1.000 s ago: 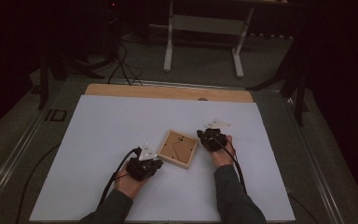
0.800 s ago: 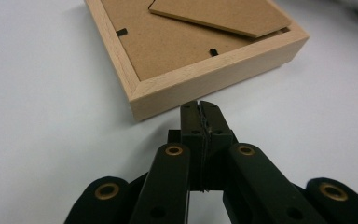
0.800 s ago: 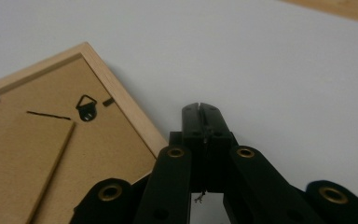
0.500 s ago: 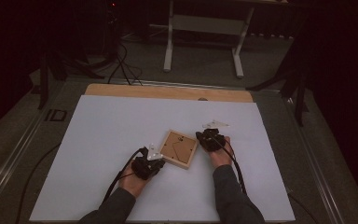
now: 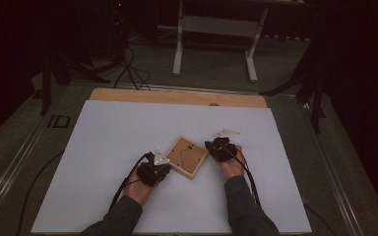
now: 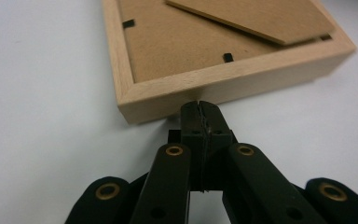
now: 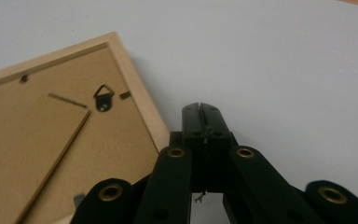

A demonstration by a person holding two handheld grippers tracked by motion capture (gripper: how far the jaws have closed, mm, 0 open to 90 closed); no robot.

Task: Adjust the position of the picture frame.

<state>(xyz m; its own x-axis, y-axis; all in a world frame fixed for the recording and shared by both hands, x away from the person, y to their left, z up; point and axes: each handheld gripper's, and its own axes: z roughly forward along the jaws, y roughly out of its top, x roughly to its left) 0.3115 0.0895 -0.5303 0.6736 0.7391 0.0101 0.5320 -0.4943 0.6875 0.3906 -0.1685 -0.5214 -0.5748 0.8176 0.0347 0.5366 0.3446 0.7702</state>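
A wooden picture frame (image 5: 188,157) lies back-side up on the white surface (image 5: 103,132), btwn the two grippers; left gripper (image 6: 199,109) has its fingers pressed closed on nothing, tips just short of the frame's near edge, by a corner. Right gripper (image 7: 200,112) fingers also closed, empty; frame's edge sits just to their left, w/ its small metal hanger (image 7: 104,99) a bit beyond.
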